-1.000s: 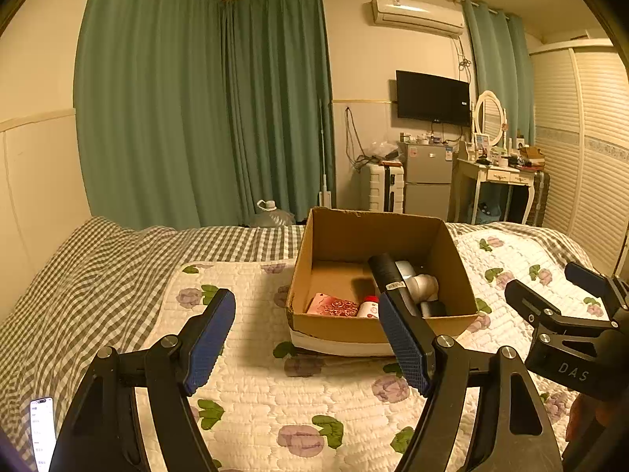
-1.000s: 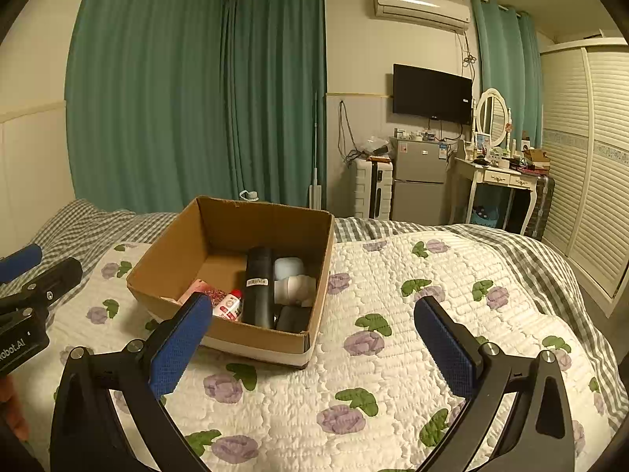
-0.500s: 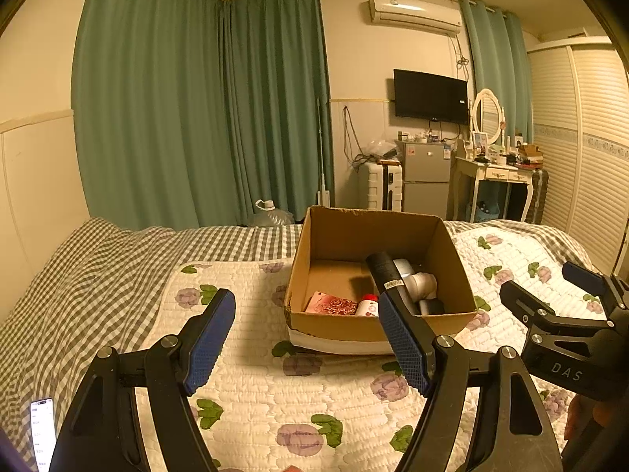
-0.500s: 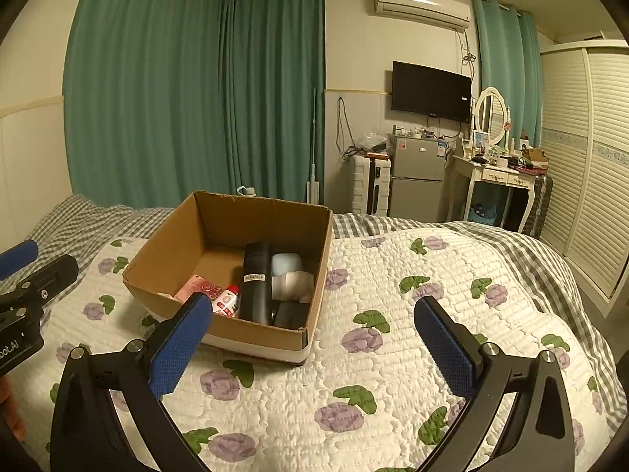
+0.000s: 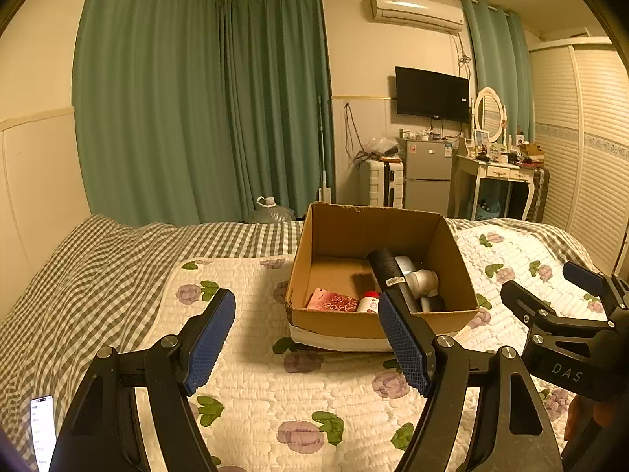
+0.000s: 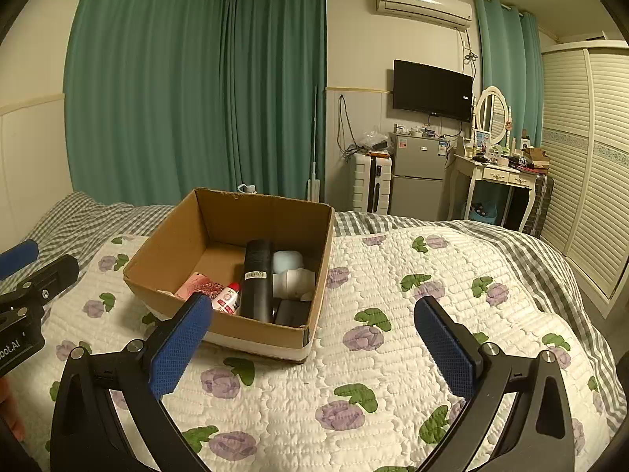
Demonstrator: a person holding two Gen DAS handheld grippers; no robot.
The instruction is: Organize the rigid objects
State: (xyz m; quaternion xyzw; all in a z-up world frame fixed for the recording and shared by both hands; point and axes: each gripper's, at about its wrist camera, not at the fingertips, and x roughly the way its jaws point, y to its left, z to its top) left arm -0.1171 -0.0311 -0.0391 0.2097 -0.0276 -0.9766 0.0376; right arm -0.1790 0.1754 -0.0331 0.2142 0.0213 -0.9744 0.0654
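A cardboard box (image 6: 232,259) stands on the flowered quilt (image 6: 393,354) that covers the bed, toward the far edge of the quilt where the checked blanket (image 5: 98,275) begins. Inside the box, a black cylinder (image 6: 257,281) lies along the middle, with a small white bottle with red cap (image 6: 228,299) touching its left side and a pink patterned packet (image 6: 198,285) further left on the box floor. At the right side of the cylinder there is a pale blue round thing (image 6: 288,261), a white rounded object (image 6: 295,283) in front of it, and a dark block (image 6: 293,312) in the near right corner of the box. The left gripper (image 5: 306,338) is held above the quilt in front of the box, its blue-padded fingers (image 5: 210,338) spread wide and holding nothing. The right gripper (image 6: 310,350) is above the quilt just to the right of the box, its fingers (image 6: 444,346) also spread wide and empty. A phone (image 5: 41,432) with a lit screen lies on the checked blanket near the left edge of the bed.
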